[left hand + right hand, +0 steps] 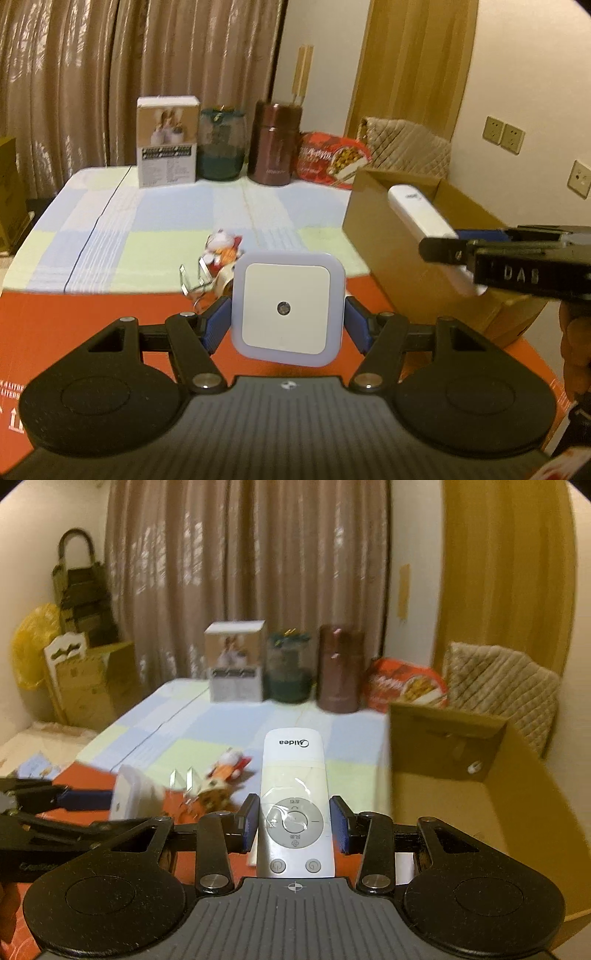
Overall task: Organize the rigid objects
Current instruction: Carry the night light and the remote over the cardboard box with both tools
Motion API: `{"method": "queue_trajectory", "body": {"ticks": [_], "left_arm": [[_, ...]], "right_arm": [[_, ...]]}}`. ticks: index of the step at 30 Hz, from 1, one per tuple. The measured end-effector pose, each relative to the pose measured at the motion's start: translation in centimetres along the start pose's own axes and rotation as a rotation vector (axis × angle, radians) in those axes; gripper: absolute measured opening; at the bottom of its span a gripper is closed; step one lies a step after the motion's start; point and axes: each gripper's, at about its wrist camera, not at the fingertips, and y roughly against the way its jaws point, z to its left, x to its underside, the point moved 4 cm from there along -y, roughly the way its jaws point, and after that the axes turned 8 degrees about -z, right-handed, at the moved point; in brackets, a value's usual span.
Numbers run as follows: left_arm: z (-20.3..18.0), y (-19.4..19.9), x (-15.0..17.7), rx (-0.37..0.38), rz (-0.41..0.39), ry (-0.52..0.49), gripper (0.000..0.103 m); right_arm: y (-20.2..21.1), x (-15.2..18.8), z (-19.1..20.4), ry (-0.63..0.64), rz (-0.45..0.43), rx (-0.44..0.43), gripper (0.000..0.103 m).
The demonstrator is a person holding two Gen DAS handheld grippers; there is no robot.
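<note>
A square white night light (pixel 286 308) with a small round sensor at its middle sits clamped between the blue pads of the left gripper (pixel 287 325), its face turned back toward the camera and its body lifted clear of the red surface (pixel 92 314) below. The right gripper (pixel 295 825) is clenched on a white Midea remote control (pixel 294 805), which lies lengthwise between its pads with the button ring nearest the camera and the brand name at the far end.

Just ahead of the left gripper, partly hidden behind the night light, lie a small lucky-cat figurine (pixel 223 245), a clear bent clip or stand (pixel 192 278) and a roll-like object I cannot make out. To the right of both grippers stands an open cardboard box (pixel 402 236); from the left wrist view, the remote's far end reaches over the box's near rim.

Farther ahead spreads a pastel checked tablecloth (pixel 166 221). Along its far edge stand a white product carton (pixel 167 142), a dark green glass jar (pixel 221 144), a maroon flask (pixel 275 144) and a red snack package (pixel 330 158). Behind them hangs a brown curtain (pixel 129 66). A quilted cushion (pixel 406 142) sits beyond the box.
</note>
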Motion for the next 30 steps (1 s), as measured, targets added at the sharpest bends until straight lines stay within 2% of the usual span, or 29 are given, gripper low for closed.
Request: {"method": "queue_trajectory", "body": {"ticks": [4,11,18,30], "left_arm": [[-1.4,0.2,-1.3,0.018,-0.026,0.009,0.061],[-5.4,-0.5,-4.1,0.08,-0.065,0.011,0.061],[-10.6,-2.0,-6.7,0.161,-0.087,-0.046,0.061],[-16.2,-6.4,-7.2,0.229,-0.037,-0.091,0.061]], "right_arm": [[1.2,-1.7,-2.5,-0.025,-0.049,0.052,0.037],[3.1,-3.2,-7.6,-0.05,-0.084,0.149,0.037],[4.1,-2.4,-13.7,-0.203,-0.072,0.24,0.037],[4.4,-0.3,-18.4,-0.286,-0.011,0.279,0.037]]}}
